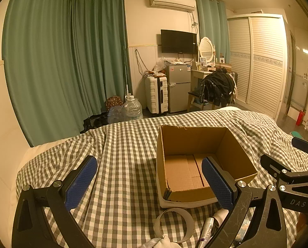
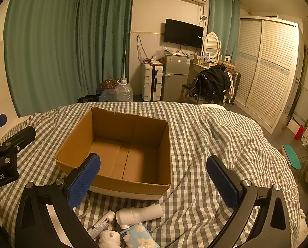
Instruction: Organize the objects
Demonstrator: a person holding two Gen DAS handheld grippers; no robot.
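Observation:
An open, empty cardboard box (image 1: 197, 161) (image 2: 123, 144) sits on the checked bedspread. In front of it lie a tape roll (image 1: 173, 224), a small tube (image 1: 205, 230) (image 2: 102, 223), a white hair-dryer-like object (image 2: 139, 214), a blue patterned pack (image 2: 138, 235) and a white soft thing (image 2: 109, 238). My left gripper (image 1: 152, 184) is open and empty above the tape roll, left of the box's near edge. My right gripper (image 2: 153, 183) is open and empty above the loose items, at the box's near right corner.
The checked bedspread (image 1: 120, 148) (image 2: 212, 136) is rumpled around the box. Beyond the bed stand green curtains (image 1: 67, 57), a suitcase (image 1: 156, 94), a small fridge (image 1: 178, 86), a chair with dark clothes (image 1: 216, 86) and a wardrobe (image 1: 261, 62).

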